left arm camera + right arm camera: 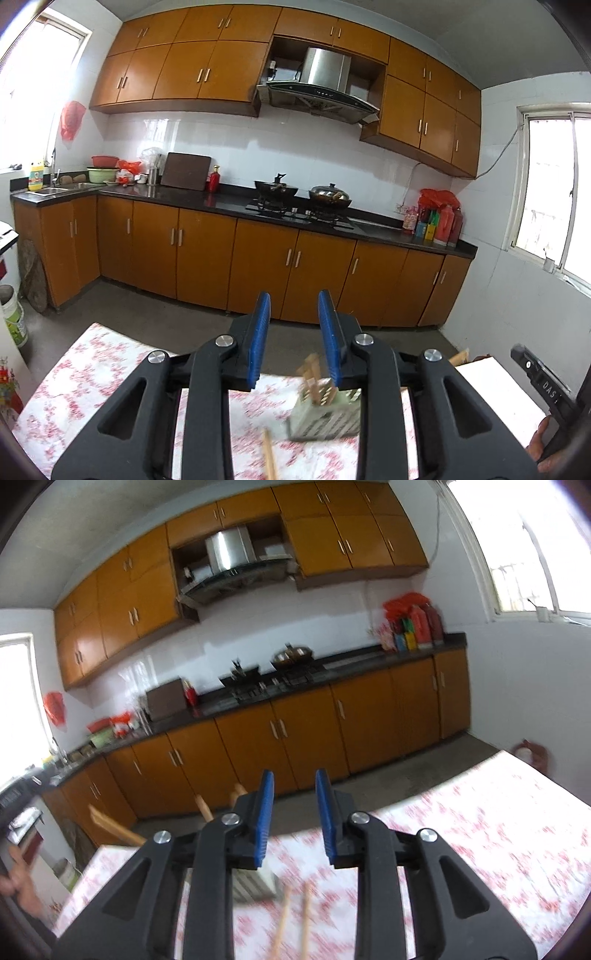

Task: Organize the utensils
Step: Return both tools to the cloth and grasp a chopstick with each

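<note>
Wooden chopsticks (291, 919) loose mid-table (480, 830), beside holder (325, 417). Left gripper (294, 339) and right gripper (294, 816): parted, empty, raised. Step: approach. Next: descend, pinch one stick.

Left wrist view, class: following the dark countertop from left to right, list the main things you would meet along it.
Yellow detergent bottle → green basin → brown cutting board → red bottle → black wok → lidded wok → cluster of red bottles.
</note>
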Tool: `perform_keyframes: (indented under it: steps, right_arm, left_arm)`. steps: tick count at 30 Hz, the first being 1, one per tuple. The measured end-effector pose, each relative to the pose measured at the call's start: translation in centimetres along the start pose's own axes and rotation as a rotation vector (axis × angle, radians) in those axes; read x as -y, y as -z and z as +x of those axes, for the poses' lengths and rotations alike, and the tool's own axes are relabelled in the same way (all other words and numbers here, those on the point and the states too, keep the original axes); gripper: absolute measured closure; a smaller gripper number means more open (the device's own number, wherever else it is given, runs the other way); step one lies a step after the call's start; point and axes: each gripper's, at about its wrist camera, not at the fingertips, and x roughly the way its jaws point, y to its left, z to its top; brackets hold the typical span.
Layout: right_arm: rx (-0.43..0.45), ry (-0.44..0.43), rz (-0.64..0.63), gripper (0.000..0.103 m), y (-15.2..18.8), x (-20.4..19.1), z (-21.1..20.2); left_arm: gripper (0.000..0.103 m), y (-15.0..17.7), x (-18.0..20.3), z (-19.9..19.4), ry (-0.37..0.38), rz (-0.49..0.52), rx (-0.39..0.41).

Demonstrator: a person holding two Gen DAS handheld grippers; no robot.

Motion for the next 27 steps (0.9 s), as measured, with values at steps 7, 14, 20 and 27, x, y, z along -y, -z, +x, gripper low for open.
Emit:
perform_keyframes:
  steps: [7, 14, 20, 27]
  right_arm:
    - [-0.316, 0.01, -0.012, 0.077, 9.2, 3.0, 2.6]
    - [-0.586, -0.065, -0.067, 0.077, 17.7, 0.6, 5.8]
    - [-0.63, -0.018, -0.154, 0.082, 20.7, -0.9, 6.8]
    - [-0.579, 0.167, -0.101, 0.095, 19.4, 2.6, 6.9]
  left_arm:
    - [0.075, 5.1, -4.9, -0.3, -0.069, -0.014, -0.138]
    - [0.075, 13.1, -8.4, 2.4, -0.096, -0.019, -0.377]
    - [0.075, 17.4, -7.9, 2.5, -0.007, -0.004, -0.48]
    - [0.075, 20.5, -5.4, 2.5, 0.092, 0.048, -0.545]
